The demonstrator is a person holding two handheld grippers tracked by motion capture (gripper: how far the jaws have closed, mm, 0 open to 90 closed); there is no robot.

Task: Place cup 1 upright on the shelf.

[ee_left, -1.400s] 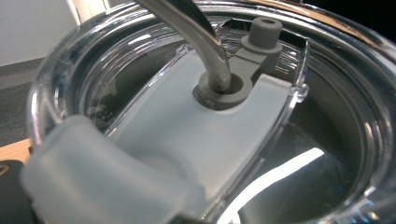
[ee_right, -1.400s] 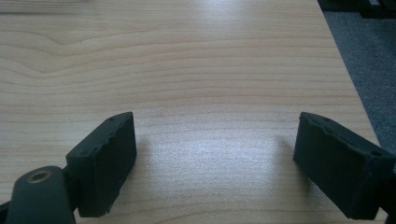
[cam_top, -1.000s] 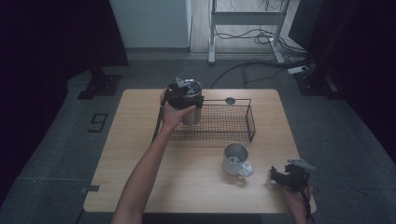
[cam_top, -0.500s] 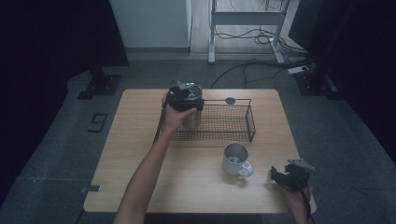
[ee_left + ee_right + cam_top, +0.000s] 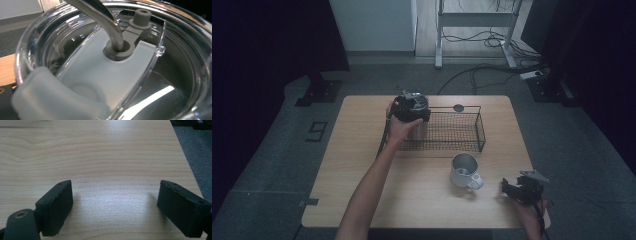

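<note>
Left gripper (image 5: 411,106) pinches the tumbler (image 5: 417,131) at the basket's (image 5: 452,131) nine o'clock; slick steel, so hold by the straw (image 5: 105,17). Right gripper (image 5: 523,189) spread.

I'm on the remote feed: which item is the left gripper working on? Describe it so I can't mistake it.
Start at the black wire basket on the far half of the wooden table. At its left end stands a steel tumbler under the left gripper. Unlike the handled mug nearer the person, it has a clear lid with a metal straw.
</note>
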